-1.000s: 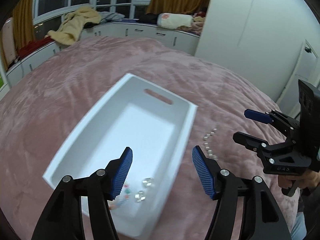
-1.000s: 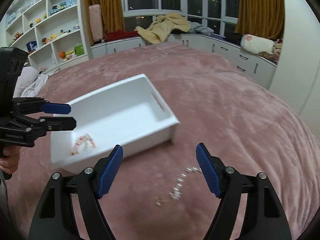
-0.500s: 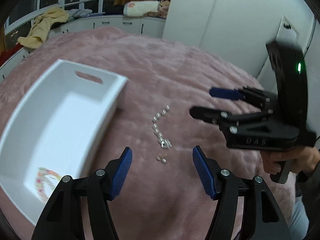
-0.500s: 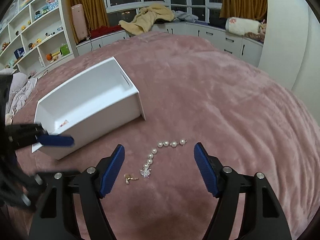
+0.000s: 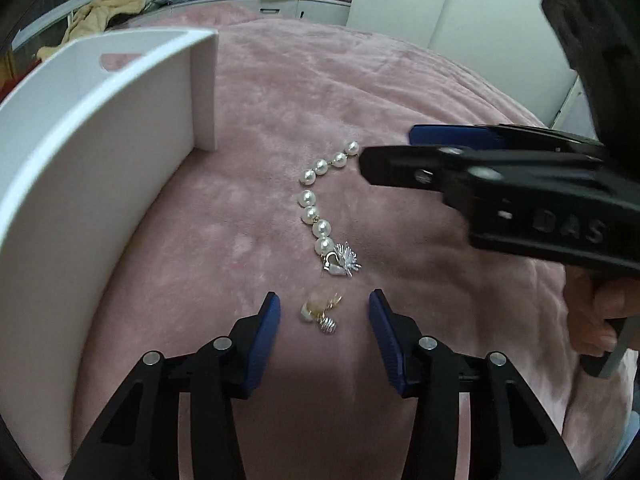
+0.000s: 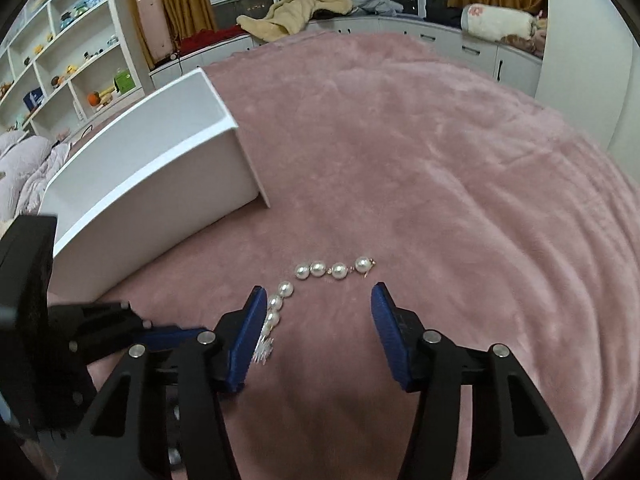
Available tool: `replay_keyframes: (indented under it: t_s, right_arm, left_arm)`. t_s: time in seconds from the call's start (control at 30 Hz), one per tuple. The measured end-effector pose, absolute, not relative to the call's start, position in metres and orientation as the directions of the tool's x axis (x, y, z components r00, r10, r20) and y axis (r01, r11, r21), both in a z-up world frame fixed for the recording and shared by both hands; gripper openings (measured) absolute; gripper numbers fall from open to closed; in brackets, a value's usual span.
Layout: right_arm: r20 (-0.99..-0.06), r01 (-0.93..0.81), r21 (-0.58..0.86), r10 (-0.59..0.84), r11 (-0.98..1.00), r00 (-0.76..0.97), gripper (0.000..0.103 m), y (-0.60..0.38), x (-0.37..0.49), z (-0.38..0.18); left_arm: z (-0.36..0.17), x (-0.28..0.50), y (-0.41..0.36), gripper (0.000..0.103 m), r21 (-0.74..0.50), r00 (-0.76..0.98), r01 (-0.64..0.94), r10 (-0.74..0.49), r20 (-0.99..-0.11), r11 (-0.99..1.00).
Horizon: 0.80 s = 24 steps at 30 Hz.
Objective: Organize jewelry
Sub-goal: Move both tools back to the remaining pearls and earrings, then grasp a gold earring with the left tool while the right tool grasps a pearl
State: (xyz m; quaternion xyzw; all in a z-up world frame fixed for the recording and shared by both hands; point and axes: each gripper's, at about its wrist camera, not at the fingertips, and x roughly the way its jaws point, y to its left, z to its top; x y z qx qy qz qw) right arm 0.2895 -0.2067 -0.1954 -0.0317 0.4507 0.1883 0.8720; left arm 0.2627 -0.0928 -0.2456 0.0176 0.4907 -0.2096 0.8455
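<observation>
Both claws hang spread and empty over the pink bedspread (image 6: 420,152). On the left claw (image 5: 323,312) the blue pads bracket a small gold-toned earring (image 5: 320,313) lying on the fabric. On the right claw (image 6: 318,306) the pads stand wide above the pearl bracelet (image 6: 316,280), near its clasp end.

That bracelet curves across the blanket just beside the white storage box (image 6: 152,168), and a spiky silver charm (image 5: 345,260) lies at its lower end, touching the last pearl.

The pearls look hard, round and slick, so a pad closing on one bead would likely squirt it aside; the limp strand will sag and swing once lifted. A safer hold is probably across the thread between two beads, or on the clasp. The earring looks light and tiny, apt to sink into the plush nap, so the pads would need to press right down to the fabric.

Only the left wrist view shows the earring and the whole charm. Only the right wrist view shows the box's open top and the bracelet's gold clasp; its inside floor is hidden in both.
</observation>
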Motion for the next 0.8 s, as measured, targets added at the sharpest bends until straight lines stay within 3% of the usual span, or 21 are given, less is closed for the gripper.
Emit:
replay_keyframes:
  t_s: [0.13,0.23,0.3,0.8]
  right_arm:
    - [-0.823,-0.315,0.139,0.287,0.939,0.491,0.04,-0.205,0.316,-0.219]
    - [-0.844,-0.304,0.111,0.251,0.946,0.474,0.026,-0.199,0.323,-0.233]
    - [-0.835,-0.296,0.137,0.271,0.945,0.479,0.003,-0.201,0.323,-0.234]
    - [-0.715,-0.304,0.231,0.373,0.924,0.591,0.001,-0.242,0.285,-0.178]
  left_arm:
    - [-0.253,0.271,-0.092,0.043,-0.183,0.429,0.351,-0.331,-0.841,0.918]
    - [-0.251,0.273,-0.087,0.025,-0.195,0.423,0.337,-0.333,-0.843,0.921]
    - [-0.249,0.271,-0.085,0.017,-0.194,0.419,0.334,-0.329,-0.846,0.922]
    - [-0.229,0.249,-0.075,0.015,-0.181,0.443,0.37,-0.344,-0.828,0.911]
